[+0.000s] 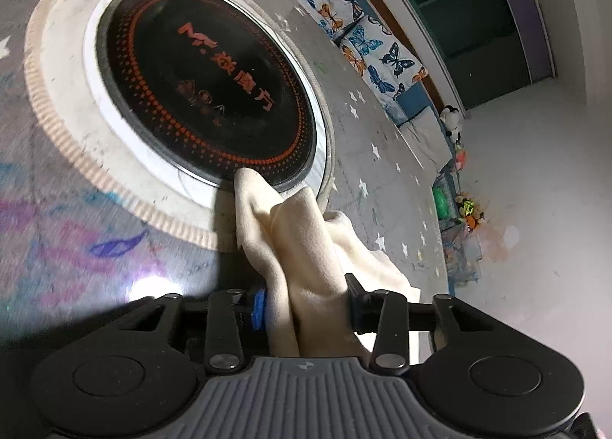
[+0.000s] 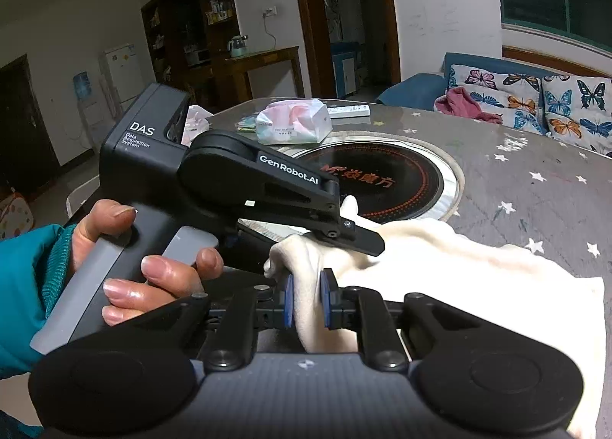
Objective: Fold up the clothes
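A cream fleece garment (image 2: 478, 278) lies bunched on the grey star-patterned table (image 2: 535, 186). My right gripper (image 2: 308, 299) is shut on a fold of it near the table's near edge. My left gripper (image 1: 306, 305) is shut on another bunch of the same cream garment (image 1: 302, 247), which stands up between its jaws. The left gripper also shows in the right wrist view (image 2: 355, 234), just to the left and slightly above the right one, held by a hand in a teal sleeve.
A round black induction plate (image 1: 206, 94) with orange lettering sits in the table's middle, ringed in white. A tissue pack (image 2: 292, 125) and a remote (image 2: 350, 110) lie beyond it. A butterfly-print sofa (image 2: 535, 98) stands behind the table.
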A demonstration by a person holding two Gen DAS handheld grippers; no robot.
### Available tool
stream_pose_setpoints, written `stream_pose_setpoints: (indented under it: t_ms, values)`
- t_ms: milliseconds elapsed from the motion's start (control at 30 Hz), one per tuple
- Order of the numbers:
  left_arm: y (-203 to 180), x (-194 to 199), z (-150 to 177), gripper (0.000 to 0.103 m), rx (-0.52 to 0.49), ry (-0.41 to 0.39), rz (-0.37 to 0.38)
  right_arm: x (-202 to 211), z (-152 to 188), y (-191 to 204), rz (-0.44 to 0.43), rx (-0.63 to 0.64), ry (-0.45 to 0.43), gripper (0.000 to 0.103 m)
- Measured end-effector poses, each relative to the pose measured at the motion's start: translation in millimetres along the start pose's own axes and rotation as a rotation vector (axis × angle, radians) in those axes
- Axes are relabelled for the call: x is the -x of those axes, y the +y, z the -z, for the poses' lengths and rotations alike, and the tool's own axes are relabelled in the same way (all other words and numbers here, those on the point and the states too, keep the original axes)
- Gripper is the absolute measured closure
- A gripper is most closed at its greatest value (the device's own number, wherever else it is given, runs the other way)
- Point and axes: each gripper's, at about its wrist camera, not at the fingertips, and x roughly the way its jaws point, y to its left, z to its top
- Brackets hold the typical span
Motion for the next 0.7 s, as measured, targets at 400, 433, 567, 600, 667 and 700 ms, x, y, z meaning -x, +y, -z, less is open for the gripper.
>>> stream_pose_setpoints:
  t_ms: [400,433,567,600,667,700]
  values:
    - [1.3,0.7,7.0,0.076,0.013,0.009,-0.003,5.1,5.5,6.3,-0.018,0.018,0.004,0.090]
    - [3.6,0.9,7.5,0.079,0.017,0.009,-0.005,5.0,6.5,6.6,-0.019,0.016,0.007,0.090]
    - [5.7,5.0,10.8,0.083,0.004,-0.001,-0.010,3.9,9.5,7.8,-0.031,0.017,0.020,0.090]
    - [5.0,6.3,10.9,0.084,-0.006,-0.004,-0.012,3.8,10.2,8.0,-0.033,0.023,0.023,0.090]
    - [3.5,8.9,9.9,0.084,-0.026,-0.014,-0.021,4.9,10.8,7.2,-0.034,0.023,0.020,0.089]
    - [3.1,10.5,9.1,0.085,-0.035,-0.022,-0.028,6.8,10.9,5.3,-0.038,0.011,0.015,0.088]
